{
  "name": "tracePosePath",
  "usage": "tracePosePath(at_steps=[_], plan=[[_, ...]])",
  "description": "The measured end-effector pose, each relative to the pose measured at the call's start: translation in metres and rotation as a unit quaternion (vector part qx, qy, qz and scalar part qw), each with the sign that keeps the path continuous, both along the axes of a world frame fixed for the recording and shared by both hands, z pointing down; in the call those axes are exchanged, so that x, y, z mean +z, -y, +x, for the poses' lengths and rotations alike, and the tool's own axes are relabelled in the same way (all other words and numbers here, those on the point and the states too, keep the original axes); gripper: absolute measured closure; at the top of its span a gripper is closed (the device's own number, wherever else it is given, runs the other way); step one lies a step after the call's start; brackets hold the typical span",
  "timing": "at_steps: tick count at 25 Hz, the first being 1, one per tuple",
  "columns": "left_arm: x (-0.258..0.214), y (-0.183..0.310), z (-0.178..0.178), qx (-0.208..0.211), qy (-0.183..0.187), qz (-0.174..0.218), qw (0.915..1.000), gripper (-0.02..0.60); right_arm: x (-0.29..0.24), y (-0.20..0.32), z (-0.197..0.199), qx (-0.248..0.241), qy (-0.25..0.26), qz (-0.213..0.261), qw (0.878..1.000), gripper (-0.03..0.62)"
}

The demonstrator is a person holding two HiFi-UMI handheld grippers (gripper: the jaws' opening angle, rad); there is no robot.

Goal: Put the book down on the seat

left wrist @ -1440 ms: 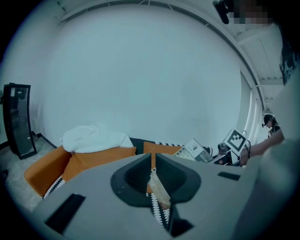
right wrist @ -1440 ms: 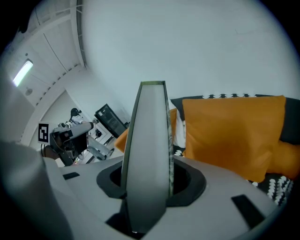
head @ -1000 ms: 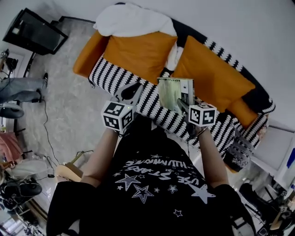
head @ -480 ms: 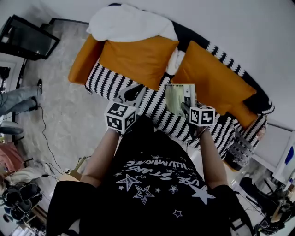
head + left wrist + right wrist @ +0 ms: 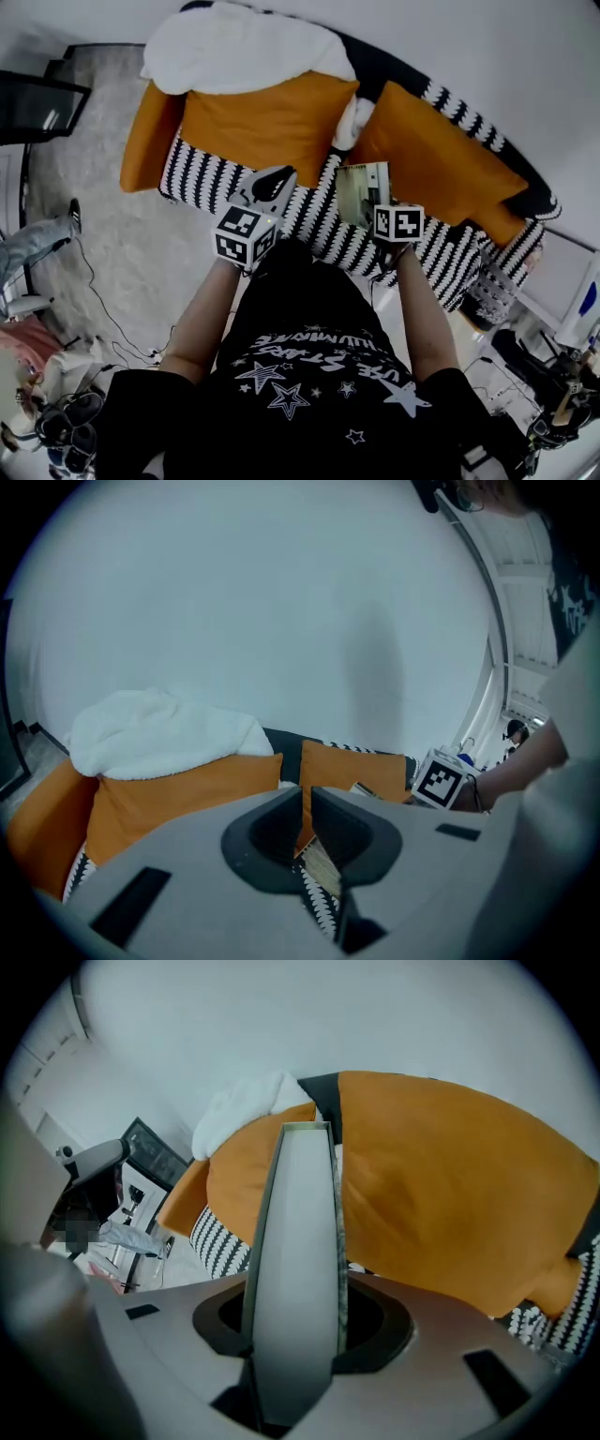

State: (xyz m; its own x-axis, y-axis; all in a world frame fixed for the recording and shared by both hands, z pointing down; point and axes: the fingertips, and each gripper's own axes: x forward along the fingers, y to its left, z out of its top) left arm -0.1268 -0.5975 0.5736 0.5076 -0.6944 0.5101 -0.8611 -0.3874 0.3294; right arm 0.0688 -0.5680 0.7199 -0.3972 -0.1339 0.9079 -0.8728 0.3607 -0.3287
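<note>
Book (image 5: 363, 190) lower in R gripper (image 5: 377, 220), prob. over seat (image 5: 309, 208) edge

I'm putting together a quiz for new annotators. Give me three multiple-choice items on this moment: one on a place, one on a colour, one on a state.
1. Where does the white blanket lie?
A. on the floor
B. on top of the sofa, along its back
C. over the person's shoulder

2. What colour are the two back cushions?
A. green
B. white
C. orange

3. What is the book doing?
A. clamped by the right gripper, off the striped seat
B. lying flat on the seat
C. lying on the floor

Key:
1 B, it is heaped along the sofa's top edge.
2 C, both show orange in every view.
3 A, the fingers press on its sides in the right gripper view.
</note>
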Motion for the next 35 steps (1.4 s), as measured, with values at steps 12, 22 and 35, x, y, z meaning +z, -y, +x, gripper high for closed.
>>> tracePosePath(at_steps=[12, 22, 35], plan=[[0.021, 0.031, -0.005, 0.013, -0.014, -0.018, 0.9997, 0.548, 0.012, 0.076, -0.035, -0.003, 0.021, 0.054, 0.998, 0.385], [0.018, 0.035, -0.008, 0.014, -0.008, -0.011, 0.9998, 0.548, -0.025, 0.124, -0.013, 0.041, -0.017, 0.167, 0.985, 0.324], [-0.029, 0.016, 0.033, 0.006, -0.003, 0.032, 0.9995, 0.548, -0.08, 0.087, 0.07, 0.105, 0.007, 0.218, 0.97, 0.326]])
